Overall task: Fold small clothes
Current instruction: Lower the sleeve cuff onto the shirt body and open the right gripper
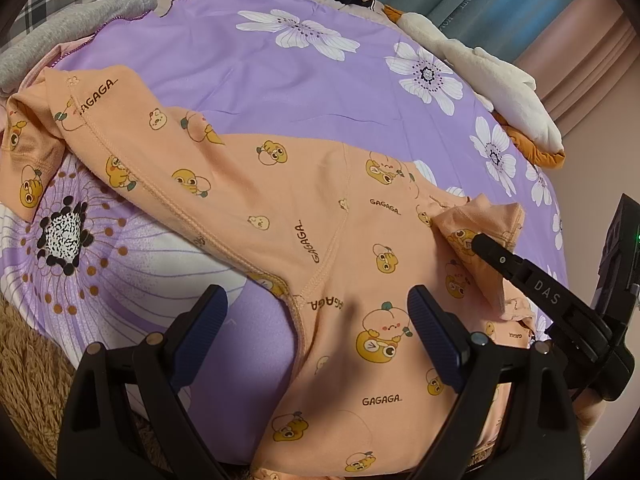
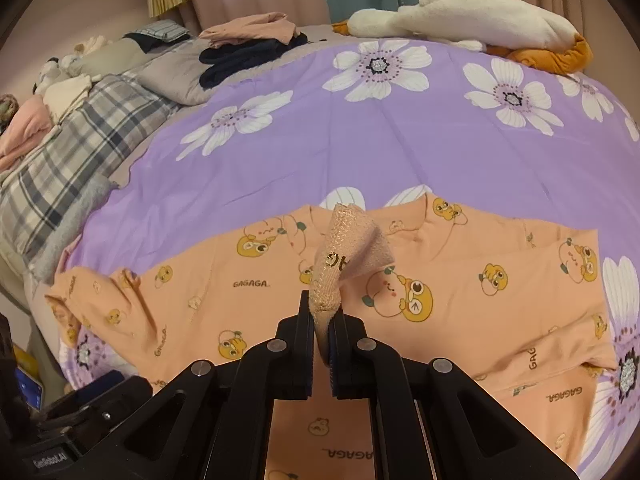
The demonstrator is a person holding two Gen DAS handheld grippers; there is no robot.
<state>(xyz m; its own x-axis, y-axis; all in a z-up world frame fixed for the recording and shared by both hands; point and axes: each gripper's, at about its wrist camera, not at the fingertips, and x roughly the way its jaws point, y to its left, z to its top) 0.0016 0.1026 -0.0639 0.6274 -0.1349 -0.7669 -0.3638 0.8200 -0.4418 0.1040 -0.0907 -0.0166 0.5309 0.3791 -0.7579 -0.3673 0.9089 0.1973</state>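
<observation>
the left claw [image 1: 316, 322] hangs released, its jaws wide apart, just above the peach garment [image 1: 280, 208]. the right claw [image 2: 322, 320] is clenched on a cuff [image 2: 344, 248] of this garment and holds it lifted. the garment lies spread on the purple flowered bedspread [image 2: 360, 140], its long axis going left to right, one sleeve [image 1: 36, 152] reaching far left. beyond, a white plush toy [image 2: 480, 16] lies at the far edge of the bed.

Peach garment [image 2: 280, 300] on purple floral bedspread [image 2: 360, 140]
</observation>
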